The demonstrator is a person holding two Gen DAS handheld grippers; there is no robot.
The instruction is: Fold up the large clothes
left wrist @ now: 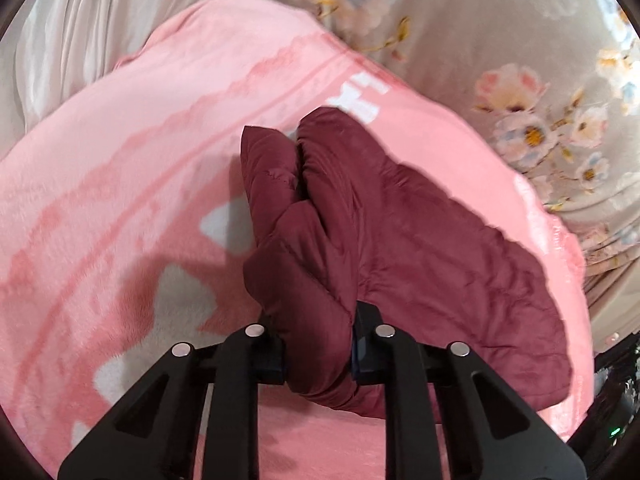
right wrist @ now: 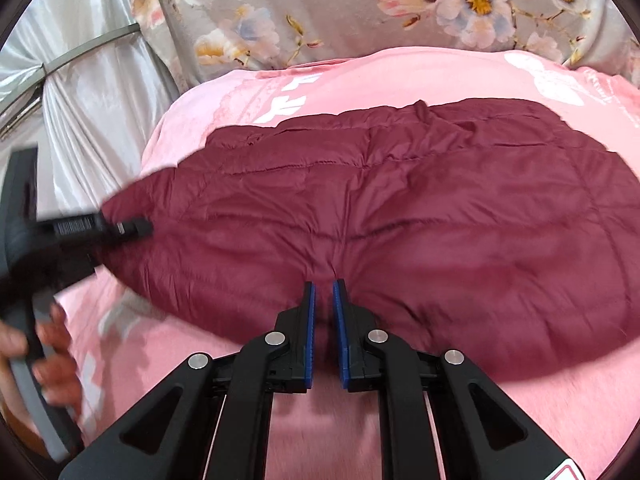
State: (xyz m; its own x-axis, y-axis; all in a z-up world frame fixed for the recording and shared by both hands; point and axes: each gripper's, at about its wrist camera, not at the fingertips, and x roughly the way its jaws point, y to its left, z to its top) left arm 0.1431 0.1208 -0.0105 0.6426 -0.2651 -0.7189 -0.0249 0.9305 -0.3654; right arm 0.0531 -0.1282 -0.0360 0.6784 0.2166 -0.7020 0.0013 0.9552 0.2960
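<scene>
Left gripper [left wrist: 318,354] fingers clamp a bunched end of the maroon quilted garment [right wrist: 400,216]; right gripper [right wrist: 324,308], narrow, seemingly pinches its near hem. Garment stretches sideways across the pink blanket [right wrist: 400,76].

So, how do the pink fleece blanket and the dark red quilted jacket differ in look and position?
The pink fleece blanket is pale, fluffy and printed with white shapes; the dark red quilted jacket is plain, smooth and stitched into padded panels. The blanket lies underneath and reaches further out; the jacket rests on top. The left gripper and right gripper pinch only the jacket, not the blanket. Both lie over the flowered bedding.
</scene>
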